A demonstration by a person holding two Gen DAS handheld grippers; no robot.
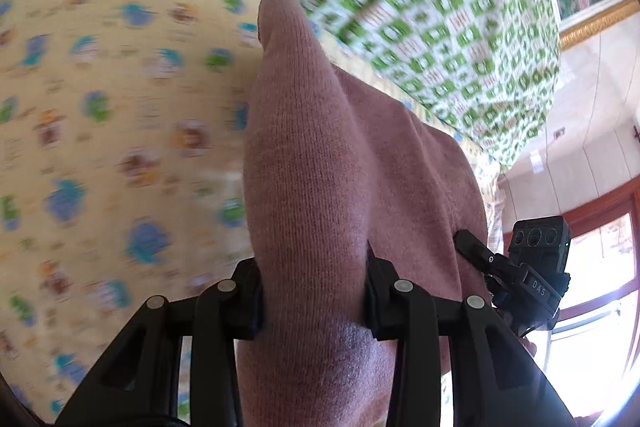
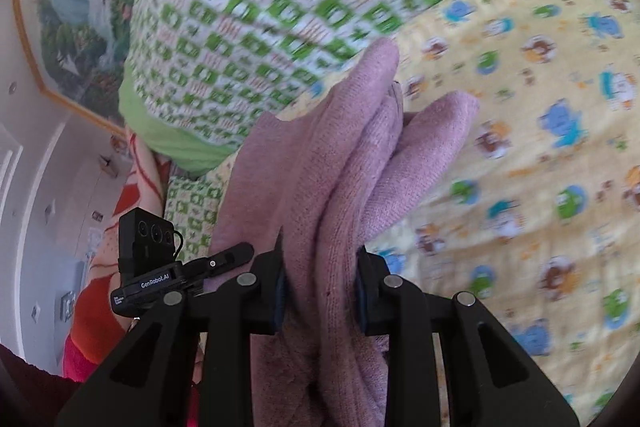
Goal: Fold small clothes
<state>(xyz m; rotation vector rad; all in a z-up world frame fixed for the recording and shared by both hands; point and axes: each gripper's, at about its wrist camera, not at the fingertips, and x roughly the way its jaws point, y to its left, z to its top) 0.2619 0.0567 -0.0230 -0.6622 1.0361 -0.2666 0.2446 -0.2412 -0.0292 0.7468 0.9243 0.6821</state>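
Observation:
A pink knitted garment (image 1: 316, 163) is held up between both grippers above a yellow cartoon-print bedsheet (image 1: 100, 115). My left gripper (image 1: 314, 291) is shut on a thick fold of it, and the cloth rises ahead to a narrow tip. My right gripper (image 2: 320, 291) is shut on another bunched part of the same garment (image 2: 352, 155), where several folds fan out ahead. The right gripper (image 1: 520, 267) shows at the garment's right side in the left wrist view. The left gripper (image 2: 168, 267) shows at its left in the right wrist view.
A green-and-white patterned quilt (image 1: 420, 7) lies bunched on the bedsheet (image 2: 540, 147) behind the garment; it also shows in the right wrist view (image 2: 260, 19). A framed landscape picture (image 2: 80, 7) hangs on the wall. A window with a red-brown frame (image 1: 600, 267) is to the right.

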